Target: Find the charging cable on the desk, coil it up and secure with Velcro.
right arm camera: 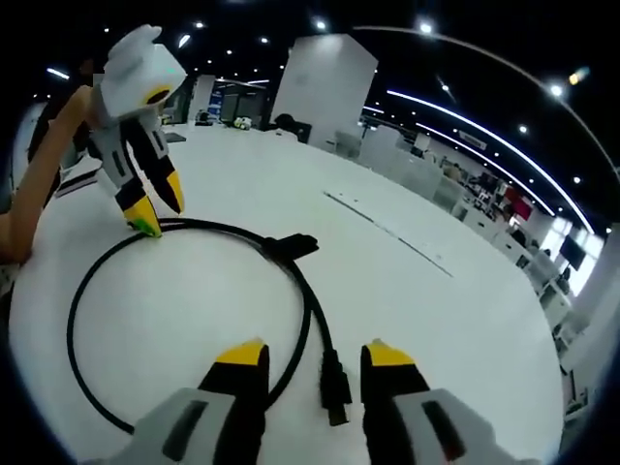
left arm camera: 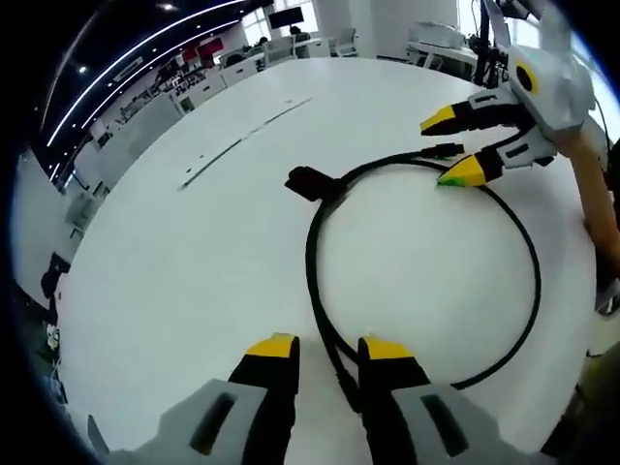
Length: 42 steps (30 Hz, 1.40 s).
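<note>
A black charging cable [left arm camera: 312,254] lies in one wide loop on the white table [left arm camera: 194,271]. A black Velcro tab [left arm camera: 310,181] sticks out from the loop's far side. My left gripper [left arm camera: 330,349] is open, and the cable runs up between its yellow-tipped jaws. My right gripper [left arm camera: 453,145] is open at the far side, with the cable's plugs [left arm camera: 446,150] lying between its jaws. In the right gripper view the plug [right arm camera: 334,383] rests between the right gripper [right arm camera: 315,354] jaws. Across the loop, the left gripper [right arm camera: 158,206] touches its tips down at the cable [right arm camera: 308,305], near the Velcro tab [right arm camera: 291,245].
A thin seam [left arm camera: 242,140] runs across the table beyond the loop. A person's bare arm [left arm camera: 593,184] holds the right gripper, and an arm [right arm camera: 39,184] holds the left. Office desks and chairs [left arm camera: 223,68] stand past the table's far edge.
</note>
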Tool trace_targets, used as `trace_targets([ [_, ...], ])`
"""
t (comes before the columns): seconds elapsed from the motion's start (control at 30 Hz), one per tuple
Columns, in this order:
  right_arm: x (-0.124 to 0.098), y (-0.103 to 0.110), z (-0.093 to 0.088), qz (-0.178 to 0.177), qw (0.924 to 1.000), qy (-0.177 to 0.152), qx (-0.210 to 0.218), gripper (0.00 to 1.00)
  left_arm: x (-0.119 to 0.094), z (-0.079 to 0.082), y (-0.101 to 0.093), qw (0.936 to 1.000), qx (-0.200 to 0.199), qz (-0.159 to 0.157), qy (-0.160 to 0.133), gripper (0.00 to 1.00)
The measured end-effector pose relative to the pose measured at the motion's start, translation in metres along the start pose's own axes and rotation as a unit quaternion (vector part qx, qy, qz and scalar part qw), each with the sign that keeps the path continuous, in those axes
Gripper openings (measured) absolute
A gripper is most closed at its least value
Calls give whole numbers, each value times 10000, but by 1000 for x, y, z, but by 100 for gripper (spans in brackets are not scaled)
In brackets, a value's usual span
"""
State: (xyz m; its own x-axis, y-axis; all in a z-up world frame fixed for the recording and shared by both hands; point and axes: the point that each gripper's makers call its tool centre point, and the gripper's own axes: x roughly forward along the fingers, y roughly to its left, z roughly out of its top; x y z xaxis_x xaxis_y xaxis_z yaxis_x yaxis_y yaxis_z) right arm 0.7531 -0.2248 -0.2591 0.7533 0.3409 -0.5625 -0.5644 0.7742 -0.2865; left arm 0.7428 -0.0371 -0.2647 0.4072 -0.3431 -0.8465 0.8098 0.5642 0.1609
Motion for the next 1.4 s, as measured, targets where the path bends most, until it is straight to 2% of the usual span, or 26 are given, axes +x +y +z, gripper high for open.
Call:
trace_targets([
  [0.17,0,-1,1,-19,10000,-8,16,45,-9,11,3,9994,180,187,-230,26],
  [0.3,-2,0,3,22,10000,-32,3,45,-15,21,7,9981,261,364,-428,25],
  [0.37,-6,0,9,64,9999,-105,-15,45,-19,26,8,9970,330,417,-561,25],
  [0.5,-11,-6,22,30,9997,-249,-1,45,-31,42,19,9913,462,797,-942,22],
  [0.57,-16,-10,34,3,9995,-302,-56,45,-39,48,18,9892,481,825,-1110,18],
  [0.6,-18,-12,40,-20,9994,-325,-118,44,-42,53,15,9872,612,759,-1266,17],
  [0.67,-24,-12,50,-21,9991,-340,-240,44,-47,52,9,9872,663,652,-1299,18],
  [0.73,-30,-14,66,-17,9985,-430,-330,45,-54,56,9,9850,668,733,-1411,18],
  [0.8,-36,-15,82,-27,9975,-613,-353,45,-62,63,12,9806,670,885,-1618,18],
  [0.97,-49,-13,112,8,9942,-993,-410,45,-82,77,11,9696,713,972,-2127,18],
  [1.1,-54,-7,127,79,9916,-1182,-527,45,-93,81,2,9668,624,782,-2350,23],
  [1.13,-55,-6,130,92,9911,-1208,-557,45,-97,83,0,9650,611,774,-2430,23],
  [1.2,-58,-3,136,113,9898,-1281,-608,45,-105,93,0,9566,686,845,-2702,22],
  [1.23,-59,-2,141,119,9888,-1354,-614,45,-108,94,-1,9553,685,848,-2748,23],
  [1.27,-60,0,150,121,9871,-1492,-570,45,-115,101,-2,9479,743,884,-2969,23],
  [1.37,-62,13,162,231,9845,-1591,-697,45,-131,119,-8,9311,721,754,-3494,22],
  [1.4,-64,17,167,270,9824,-1685,-758,44,-134,121,-11,9304,722,679,-3528,23],
])
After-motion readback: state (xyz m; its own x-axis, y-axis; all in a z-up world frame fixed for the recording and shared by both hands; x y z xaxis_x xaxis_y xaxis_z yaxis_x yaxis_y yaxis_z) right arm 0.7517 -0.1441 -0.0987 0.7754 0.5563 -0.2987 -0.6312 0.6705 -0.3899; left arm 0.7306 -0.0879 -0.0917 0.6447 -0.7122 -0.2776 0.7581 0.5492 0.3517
